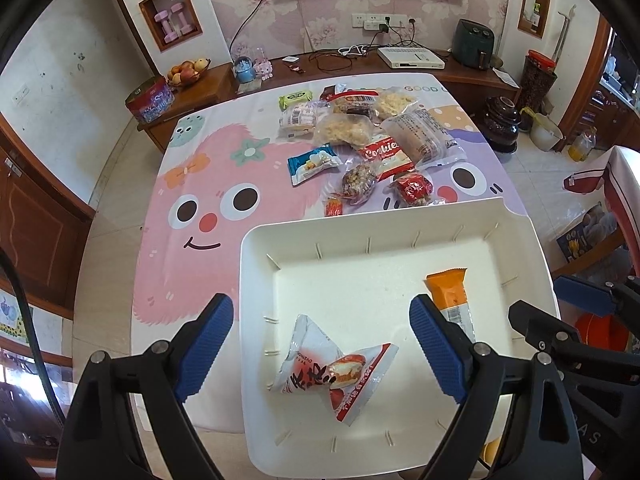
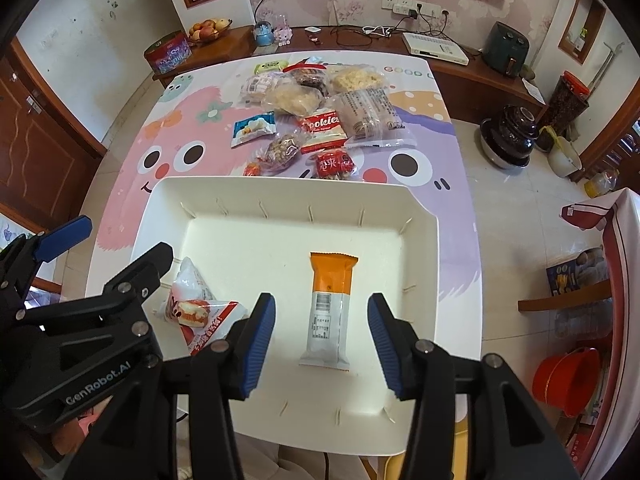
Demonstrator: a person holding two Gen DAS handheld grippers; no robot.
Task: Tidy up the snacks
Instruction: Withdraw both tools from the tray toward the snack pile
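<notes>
A white square tray [image 1: 280, 240] [image 2: 168, 196] sits at the near edge of the table. In it lie a red-and-white snack packet [image 1: 336, 372] [image 2: 200, 312] and an orange-and-white bar [image 1: 450, 292] [image 2: 330, 312]. My left gripper [image 1: 320, 344] is open and empty, hovering above the red-and-white packet. My right gripper [image 2: 322, 344] is open and empty above the orange bar; it also shows at the right of the left wrist view [image 1: 560, 320]. Several loose snack packets [image 1: 360, 140] [image 2: 316, 112] lie on the table beyond the tray.
The table has a pink and purple cartoon cloth [image 1: 208, 184] [image 2: 168, 128]. Behind it a wooden sideboard [image 1: 208, 80] holds a fruit bowl [image 1: 186, 72], a tin and a white box [image 1: 410, 58]. Jars and a red bucket [image 2: 568, 376] stand on the floor at the right.
</notes>
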